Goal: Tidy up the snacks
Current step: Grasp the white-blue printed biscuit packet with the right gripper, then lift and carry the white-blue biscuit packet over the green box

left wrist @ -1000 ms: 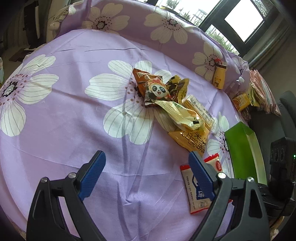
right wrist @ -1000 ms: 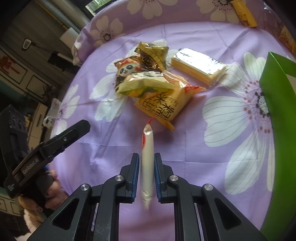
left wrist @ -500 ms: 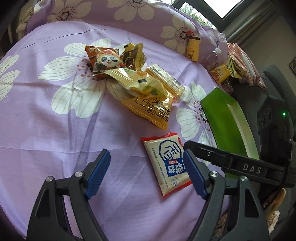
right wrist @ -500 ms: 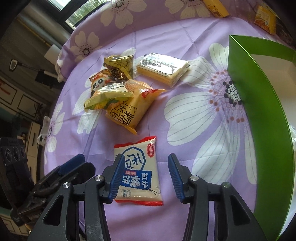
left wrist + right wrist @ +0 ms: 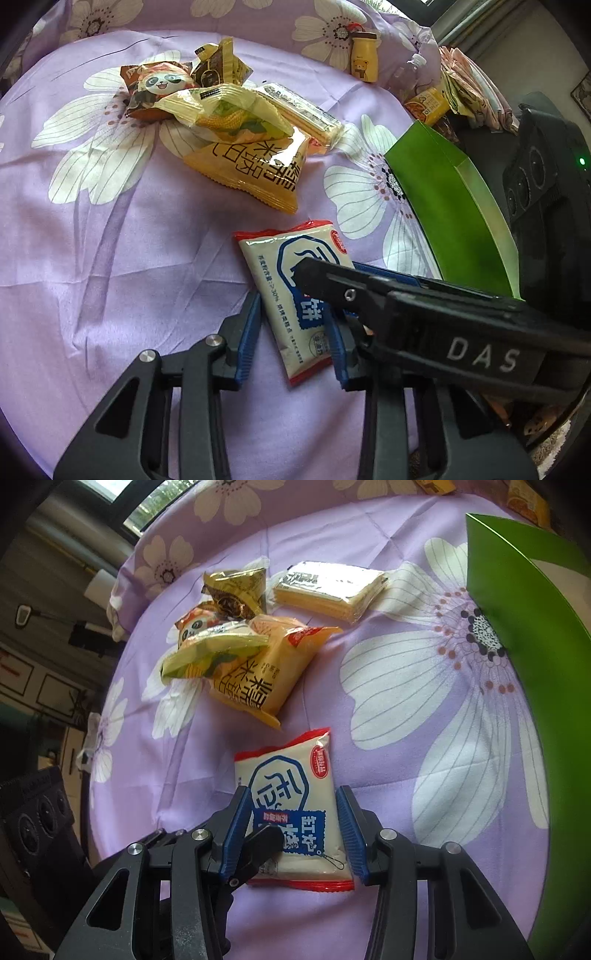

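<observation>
Across the whole surface, purple flowered sheet (image 5: 369,554), creased. Green box (image 5: 524,635) at right edge, open, wall upright. Loose heap of snacks beyond centre: orange rice-cake bag (image 5: 258,672) with a yellow-green packet (image 5: 210,651) lying over it, wafer block (image 5: 328,585) just beside. White-and-blue biscuit packet (image 5: 291,805) lies flat on sheet, nearer than heap, apart from it. Right gripper (image 5: 291,834): jaws spread, blue pads flanking packet's sides, contact uncertain. Left gripper (image 5: 291,336): jaws likewise parted either side of same packet, from the other end; its fingertip overlaps the packet's printed face.
</observation>
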### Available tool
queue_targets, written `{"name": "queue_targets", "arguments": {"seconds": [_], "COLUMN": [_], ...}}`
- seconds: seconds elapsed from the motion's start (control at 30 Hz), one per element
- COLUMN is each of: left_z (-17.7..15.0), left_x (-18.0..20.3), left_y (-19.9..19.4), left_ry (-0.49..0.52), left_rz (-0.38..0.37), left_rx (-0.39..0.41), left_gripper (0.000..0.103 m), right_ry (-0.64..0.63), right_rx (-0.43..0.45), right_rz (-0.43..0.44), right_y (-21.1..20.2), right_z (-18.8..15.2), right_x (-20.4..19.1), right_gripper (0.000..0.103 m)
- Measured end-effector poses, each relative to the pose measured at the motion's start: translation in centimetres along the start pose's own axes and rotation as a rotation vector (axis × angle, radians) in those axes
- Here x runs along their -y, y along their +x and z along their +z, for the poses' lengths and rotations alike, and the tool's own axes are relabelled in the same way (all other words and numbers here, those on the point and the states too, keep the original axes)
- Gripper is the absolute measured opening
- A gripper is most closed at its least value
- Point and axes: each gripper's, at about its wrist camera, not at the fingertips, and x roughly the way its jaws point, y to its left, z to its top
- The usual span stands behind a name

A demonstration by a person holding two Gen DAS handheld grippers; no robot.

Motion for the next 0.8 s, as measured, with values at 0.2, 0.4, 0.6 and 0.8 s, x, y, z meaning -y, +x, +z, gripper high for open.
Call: {"name": "queue_targets", "arguments": {"seconds": [0.2, 0.4, 0.6, 0.8], "left_z": [-0.1, -0.2, 0.0, 0.0], "left_x": [0.3, 0.8, 1.4, 1.8], "left_y": [-0.5, -1.4, -2.4, -3.4], "left_ry": [0.043, 0.084, 0.133, 0.151], "left_rz": [0.037, 0.074, 0.104, 0.102], "left_rx": [0.018, 0.071, 0.168, 0.242], "left_gripper": [0.031, 0.028, 0.028, 0.028], "right_ry": [-0.051, -0.122, -0.199, -0.235], "right_rx": [0.041, 0.112, 0.226, 0.327], "right_rz": [-0.068, -0.1, -0.114, -0.107], "right_y": [0.2, -0.5, -2.0, -3.5], "right_z": [-0.3, -0.6, -1.1, -1.3], "right_x": [-1.1, -2.8, -4.2, -5.0], "right_gripper": [0.049, 0.049, 0.049, 0.049]}}
